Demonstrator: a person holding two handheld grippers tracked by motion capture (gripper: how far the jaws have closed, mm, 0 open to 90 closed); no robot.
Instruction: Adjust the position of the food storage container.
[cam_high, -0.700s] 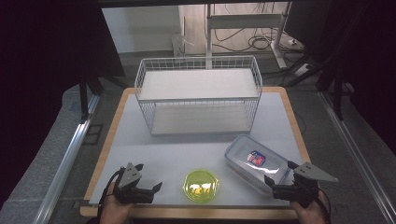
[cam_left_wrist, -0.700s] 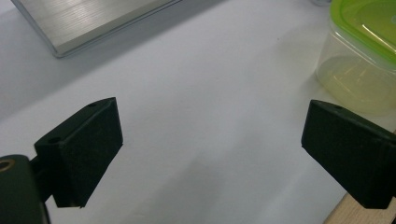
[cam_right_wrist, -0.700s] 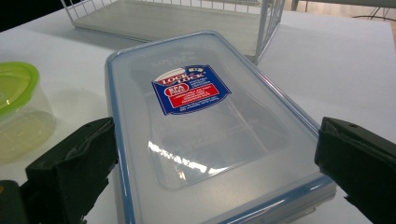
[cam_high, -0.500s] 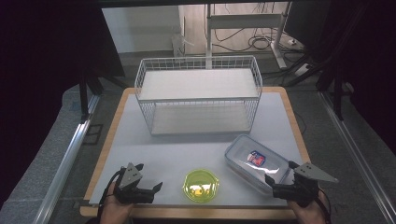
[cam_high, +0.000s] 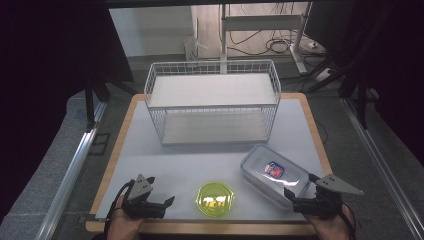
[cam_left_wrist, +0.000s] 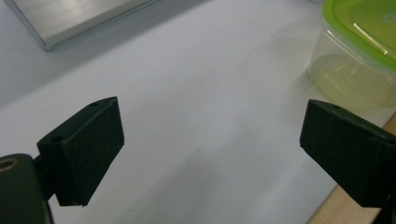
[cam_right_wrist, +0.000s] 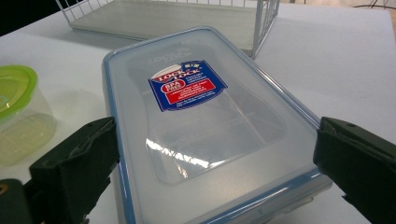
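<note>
A clear rectangular container (cam_high: 272, 171) with a blue-rimmed lid and a red and blue label lies flat at the front right of the white table. My right gripper (cam_high: 299, 186) stands open, its jaws flanking the container's near end. In the right gripper view the container (cam_right_wrist: 187, 88) fills the space between the pads of my right gripper (cam_right_wrist: 215, 163); whether they touch its sides I cannot tell. A round tub with a green lid (cam_high: 215, 198) sits front centre. My left gripper (cam_high: 167, 204) rests open at the front left, pointing toward that tub (cam_left_wrist: 359, 51), with bare table between the jaws of the left gripper (cam_left_wrist: 210, 140).
A white wire basket with a shelf (cam_high: 212, 100) stands across the back middle of the table. The table's wooden edge (cam_high: 200, 227) runs just in front of both hands. Dark floor, rails and cables surround the table.
</note>
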